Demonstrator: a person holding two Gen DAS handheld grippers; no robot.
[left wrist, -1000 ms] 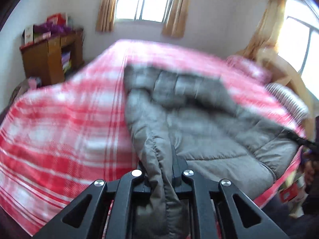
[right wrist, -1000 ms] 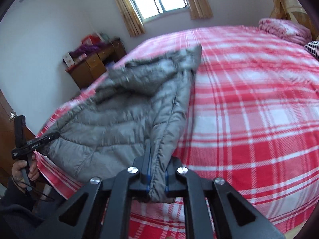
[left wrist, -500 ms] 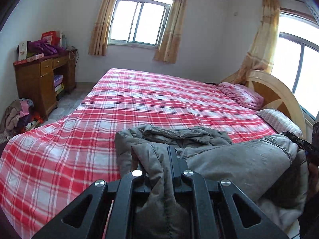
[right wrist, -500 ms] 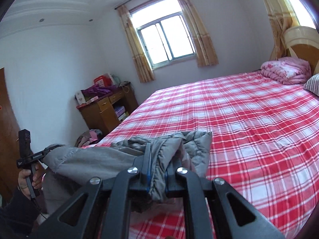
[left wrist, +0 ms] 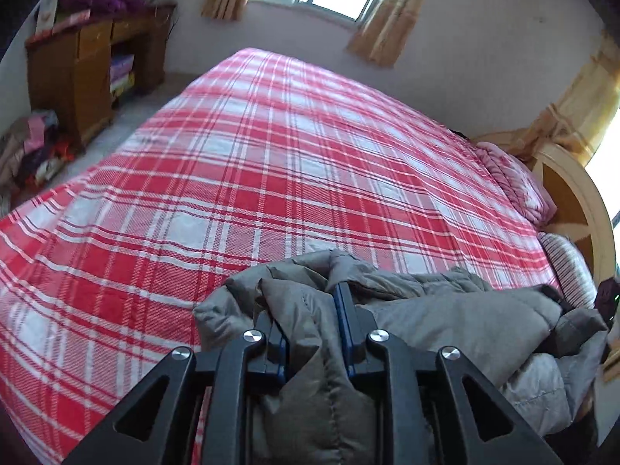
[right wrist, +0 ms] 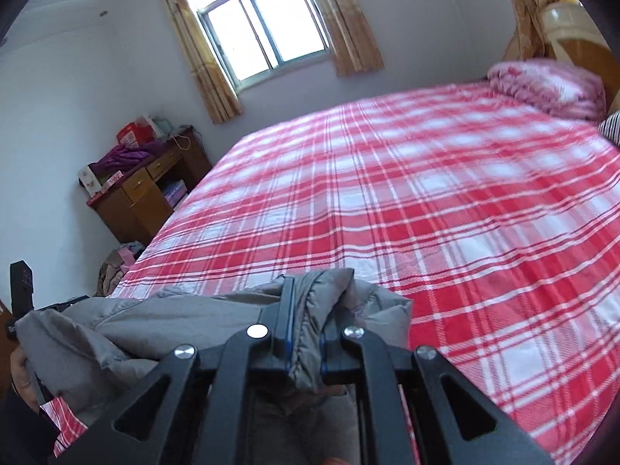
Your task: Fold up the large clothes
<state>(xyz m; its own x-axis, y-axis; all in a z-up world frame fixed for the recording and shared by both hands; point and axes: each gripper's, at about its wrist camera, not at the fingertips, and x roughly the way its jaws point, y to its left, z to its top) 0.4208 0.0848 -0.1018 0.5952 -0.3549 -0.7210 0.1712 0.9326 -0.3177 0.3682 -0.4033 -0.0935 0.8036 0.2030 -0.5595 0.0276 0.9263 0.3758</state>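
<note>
Pulling back from a second ago's spread, both the left gripper (left wrist: 312,323) and right gripper (right wrist: 306,327) pinch the bunched grey jacket (left wrist: 457,314) at the plaid bed's (left wrist: 271,178) near edge, probably before a re-lay.

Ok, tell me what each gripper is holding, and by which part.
Both hold the grey padded jacket: left gripper and right gripper each pinch a bunched edge fold.
</note>
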